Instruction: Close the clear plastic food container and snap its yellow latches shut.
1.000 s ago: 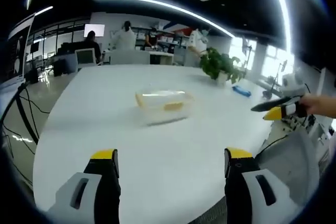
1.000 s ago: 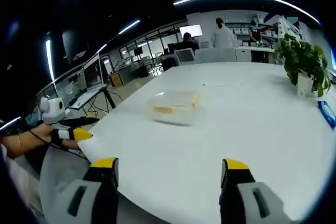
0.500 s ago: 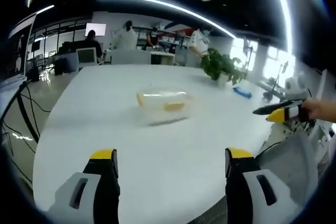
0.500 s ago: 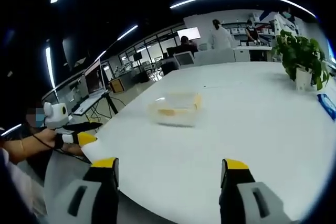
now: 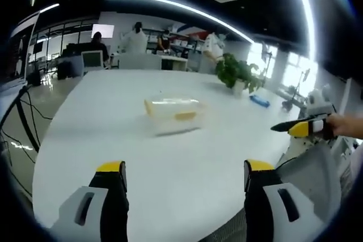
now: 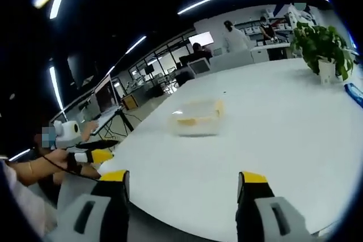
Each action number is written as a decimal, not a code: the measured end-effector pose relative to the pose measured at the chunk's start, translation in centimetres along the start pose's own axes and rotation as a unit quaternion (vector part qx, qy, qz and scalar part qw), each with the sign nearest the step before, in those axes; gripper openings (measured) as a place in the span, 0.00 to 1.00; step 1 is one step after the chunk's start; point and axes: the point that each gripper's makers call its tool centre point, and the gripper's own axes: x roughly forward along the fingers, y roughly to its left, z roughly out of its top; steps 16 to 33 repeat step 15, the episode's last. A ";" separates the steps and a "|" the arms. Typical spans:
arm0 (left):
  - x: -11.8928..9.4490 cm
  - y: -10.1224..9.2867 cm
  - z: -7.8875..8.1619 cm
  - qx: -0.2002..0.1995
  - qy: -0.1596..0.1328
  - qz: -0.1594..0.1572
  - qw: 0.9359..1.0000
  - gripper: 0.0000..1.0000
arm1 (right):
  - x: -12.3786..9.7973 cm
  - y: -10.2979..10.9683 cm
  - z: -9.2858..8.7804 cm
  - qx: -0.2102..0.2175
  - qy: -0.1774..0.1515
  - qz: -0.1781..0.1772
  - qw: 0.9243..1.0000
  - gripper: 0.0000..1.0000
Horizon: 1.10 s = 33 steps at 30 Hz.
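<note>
Across both views spreads a big white table (image 5: 170,157), its rounded edge curving just ahead of each gripper. Beyond its far side is an open office with desks, monitors (image 5: 92,59) and people standing at the back (image 5: 136,38), under long strip lights on a dark ceiling. Near the table's far right edge stands a leafy potted plant (image 5: 237,72), with a small blue thing (image 5: 260,100) lying on the tabletop close to it. Out in the middle of the table, well apart from both grippers, sits the clear plastic container (image 5: 172,114) with yellow parts showing at its sides; whether its lid is fully down or its latches are snapped cannot be told at this size. In the right gripper view the same container (image 6: 197,120) sits ahead, slightly left of centre. The left gripper (image 5: 181,171) holds nothing, its 2 yellow-tipped jaws spread wide over the near table edge. The right gripper (image 6: 182,181) is likewise spread wide and bare. Each gripper also appears at the side of the other's view, held in a hand (image 5: 346,124) off the table's edge.
</note>
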 end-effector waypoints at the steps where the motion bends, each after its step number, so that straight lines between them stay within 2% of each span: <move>1: 0.0 -0.1 -0.1 -0.006 0.002 -0.001 1.000 0.83 | -0.1 0.1 -0.2 0.003 0.001 0.000 1.000 0.77; 4: 0.0 -0.6 -0.4 -0.011 0.003 -0.010 1.000 0.83 | -0.2 0.4 -0.6 0.004 0.008 -0.001 1.000 0.75; 7: 0.0 -0.5 -0.5 -0.013 0.005 -0.011 1.000 0.83 | -0.2 0.3 -0.2 0.011 0.000 -0.004 1.000 0.75; 15: -0.3 0.7 0.3 -0.019 -0.004 -0.005 1.000 0.81 | -0.2 0.3 -0.3 0.016 0.002 -0.009 1.000 0.74; 33: -0.3 0.7 0.3 -0.019 -0.004 -0.005 1.000 0.81 | -0.2 0.3 -0.3 0.016 0.002 -0.009 1.000 0.74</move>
